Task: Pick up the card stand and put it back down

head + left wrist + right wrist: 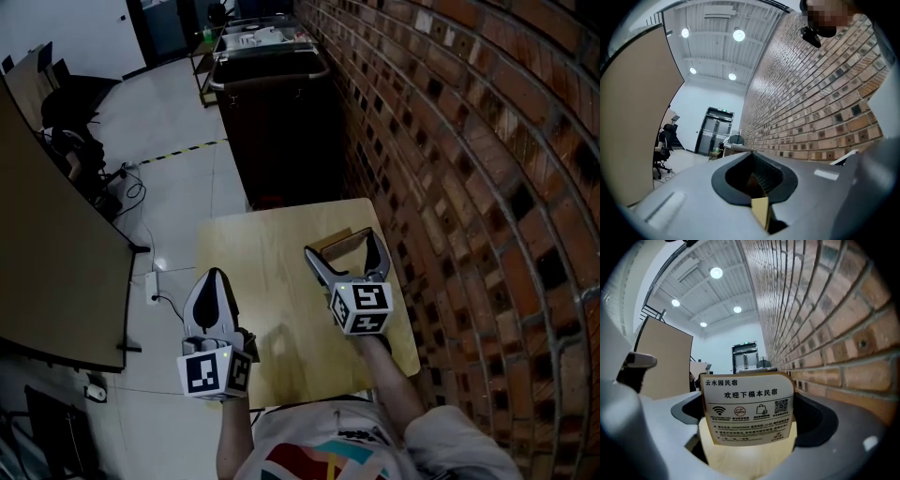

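The card stand (345, 242), a printed card on a pale wooden base, stands on the small wooden table (272, 281) near its far right side. My right gripper (345, 247) is around it, one finger on each side. In the right gripper view the card stand (747, 411) fills the space between the jaws, its side edges against both pads, so the gripper is shut on it. The left gripper (215, 277) hovers by the table's left edge with its jaws together and nothing in them; in its own view the left gripper (751, 153) points toward a far doorway.
A brick wall (469, 141) runs close along the table's right side. A dark cabinet (277, 122) stands just beyond the table. A brown partition (47, 262) is at the left, with cables and a power strip (153, 286) on the floor beside it.
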`<state>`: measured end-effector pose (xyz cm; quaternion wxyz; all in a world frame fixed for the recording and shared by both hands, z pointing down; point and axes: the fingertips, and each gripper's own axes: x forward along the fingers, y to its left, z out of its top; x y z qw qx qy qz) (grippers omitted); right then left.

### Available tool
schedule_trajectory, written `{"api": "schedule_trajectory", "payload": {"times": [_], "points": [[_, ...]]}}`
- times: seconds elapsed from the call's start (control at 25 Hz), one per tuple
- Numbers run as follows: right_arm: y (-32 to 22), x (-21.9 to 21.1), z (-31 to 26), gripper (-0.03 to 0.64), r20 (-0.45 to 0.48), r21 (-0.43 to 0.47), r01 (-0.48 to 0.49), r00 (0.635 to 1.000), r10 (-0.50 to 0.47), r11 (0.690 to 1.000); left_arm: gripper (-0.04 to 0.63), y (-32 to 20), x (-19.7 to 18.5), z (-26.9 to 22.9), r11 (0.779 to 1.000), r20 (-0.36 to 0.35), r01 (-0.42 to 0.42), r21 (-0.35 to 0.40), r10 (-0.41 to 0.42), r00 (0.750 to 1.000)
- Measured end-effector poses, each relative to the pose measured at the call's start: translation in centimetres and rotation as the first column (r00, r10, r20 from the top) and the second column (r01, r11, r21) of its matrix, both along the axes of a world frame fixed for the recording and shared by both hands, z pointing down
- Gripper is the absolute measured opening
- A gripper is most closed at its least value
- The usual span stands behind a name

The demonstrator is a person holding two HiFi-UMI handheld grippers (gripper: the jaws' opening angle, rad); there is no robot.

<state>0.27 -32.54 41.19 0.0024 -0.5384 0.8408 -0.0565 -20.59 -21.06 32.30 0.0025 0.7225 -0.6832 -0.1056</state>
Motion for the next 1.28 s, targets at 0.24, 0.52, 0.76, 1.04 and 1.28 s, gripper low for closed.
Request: {"api": "schedule_trajectory", "payload": {"times": [0.24, 0.52, 0.76, 1.04, 1.28], "points": [[-9.1, -1.0, 10.6, 0.569, -0.081, -0.231, -0.065, 0.996, 0.048, 0.971, 0.005, -0.8, -1.7, 3.0, 0.996, 0.000, 0.036, -0.080, -0.036, 0.999], [-14.7, -1.2, 17.9, 0.569, -0.114, -0.397, -0.200, 0.979, 0.168, 0.896, 0.005, -2.9, -3.7, 5.2, 0.987, 0.009, 0.076, -0.144, -0.075, 0.997], [-16.4, -2.1, 19.6, 0.569, -0.182, -0.404, -0.223, 0.970, 0.161, 0.887, 0.005, -4.6, -3.3, 6.1, 0.987, -0.002, 0.060, -0.148, -0.061, 0.998], [-17.1, -2.5, 18.9, 0.569, -0.189, -0.388, -0.211, 0.971, 0.147, 0.897, 0.005, -5.7, -2.9, 6.4, 0.987, -0.012, 0.048, -0.152, -0.051, 0.999], [-16.6, -2.3, 18.2, 0.569, -0.184, -0.381, -0.201, 0.973, 0.139, 0.903, 0.005, -5.5, -2.6, 6.1, 0.989, -0.013, 0.039, -0.144, -0.041, 0.999]]}}
